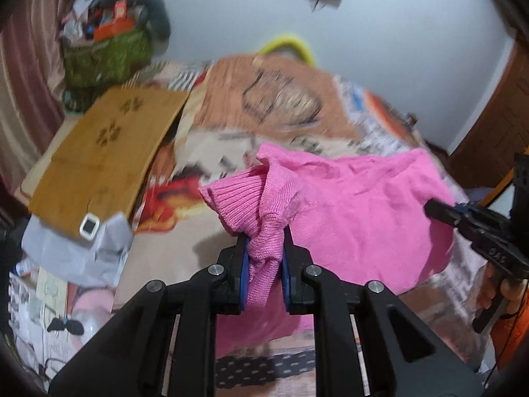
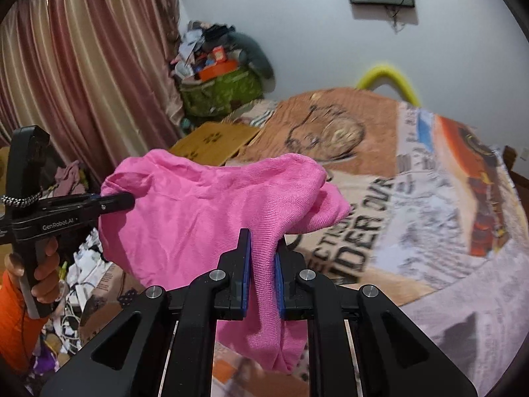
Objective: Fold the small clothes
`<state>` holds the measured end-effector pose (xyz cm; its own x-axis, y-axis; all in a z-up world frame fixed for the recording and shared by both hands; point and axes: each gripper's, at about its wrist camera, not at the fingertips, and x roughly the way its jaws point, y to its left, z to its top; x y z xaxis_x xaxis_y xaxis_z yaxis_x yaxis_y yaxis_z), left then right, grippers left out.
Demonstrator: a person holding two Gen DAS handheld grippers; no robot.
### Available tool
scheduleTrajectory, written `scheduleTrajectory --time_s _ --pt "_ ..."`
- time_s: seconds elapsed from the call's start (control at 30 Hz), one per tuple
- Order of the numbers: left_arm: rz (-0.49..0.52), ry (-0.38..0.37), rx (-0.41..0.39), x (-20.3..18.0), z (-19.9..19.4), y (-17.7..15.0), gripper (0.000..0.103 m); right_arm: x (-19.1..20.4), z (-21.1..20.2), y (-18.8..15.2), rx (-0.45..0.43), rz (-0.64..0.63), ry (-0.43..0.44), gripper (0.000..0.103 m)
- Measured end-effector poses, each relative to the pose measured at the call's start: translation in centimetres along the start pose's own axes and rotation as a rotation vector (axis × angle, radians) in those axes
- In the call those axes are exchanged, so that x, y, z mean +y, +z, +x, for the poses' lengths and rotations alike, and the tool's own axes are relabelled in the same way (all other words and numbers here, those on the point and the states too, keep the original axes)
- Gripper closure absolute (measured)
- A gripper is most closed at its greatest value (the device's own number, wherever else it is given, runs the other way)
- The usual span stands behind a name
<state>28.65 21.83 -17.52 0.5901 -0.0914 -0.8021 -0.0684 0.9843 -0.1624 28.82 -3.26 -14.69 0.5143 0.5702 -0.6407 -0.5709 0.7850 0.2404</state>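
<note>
Below, the printed bedspread (image 2: 429, 198) covers the bed. Above it hangs the pink knitted sweater (image 1: 357, 218), long axis from nine to three o'clock, its ribbed cuff (image 1: 231, 198) pointing toward nine, pinched by left gripper (image 1: 264, 264) and right gripper (image 2: 263, 274), both nearly closed on fabric.

A bright pink knitted sweater (image 1: 357, 211) hangs stretched in mid-air across the middle of both frames, above a printed bed cover. Its ribbed cuff or collar, bunched and folded over, sticks out at centre left in the left wrist view. The lower cloth droops in loose folds toward the bottom centre.
</note>
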Motion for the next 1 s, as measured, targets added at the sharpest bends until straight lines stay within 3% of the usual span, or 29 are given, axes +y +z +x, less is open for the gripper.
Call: scheduleTrajectory --time_s 0.2,0.47,0.53,0.6,0.73,0.8,1.0 --pt "-0.053 0.022 0.101 2.9 6.0 -1.0 0.088 -0.6 4.8 -1.4 0.101 -0.003 -0.023 0.092" --pt "-0.074 0.025 0.119 3.6 10.9 1.2 0.086 -3.4 8.4 -1.6 0.152 0.024 -0.065 0.092" --pt "-0.071 0.042 0.129 3.6 11.8 1.5 0.080 -3.6 8.8 -1.9 0.171 0.020 -0.064 0.092" --pt "-0.084 0.061 0.133 3.9 12.3 1.8 0.067 -4.0 9.1 -1.9 0.185 0.028 -0.061 0.090" --pt "-0.136 0.049 0.132 5.0 11.9 2.1 0.060 -5.0 8.9 -2.0 0.201 0.053 -0.062 0.084" --pt "-0.148 0.078 0.121 5.5 11.1 2.2 0.056 -5.6 8.4 -2.1 0.196 0.070 -0.078 0.074" --pt "-0.167 0.151 0.047 6.7 6.0 2.7 0.056 -6.0 5.0 -1.5 0.157 0.121 -0.079 0.072"
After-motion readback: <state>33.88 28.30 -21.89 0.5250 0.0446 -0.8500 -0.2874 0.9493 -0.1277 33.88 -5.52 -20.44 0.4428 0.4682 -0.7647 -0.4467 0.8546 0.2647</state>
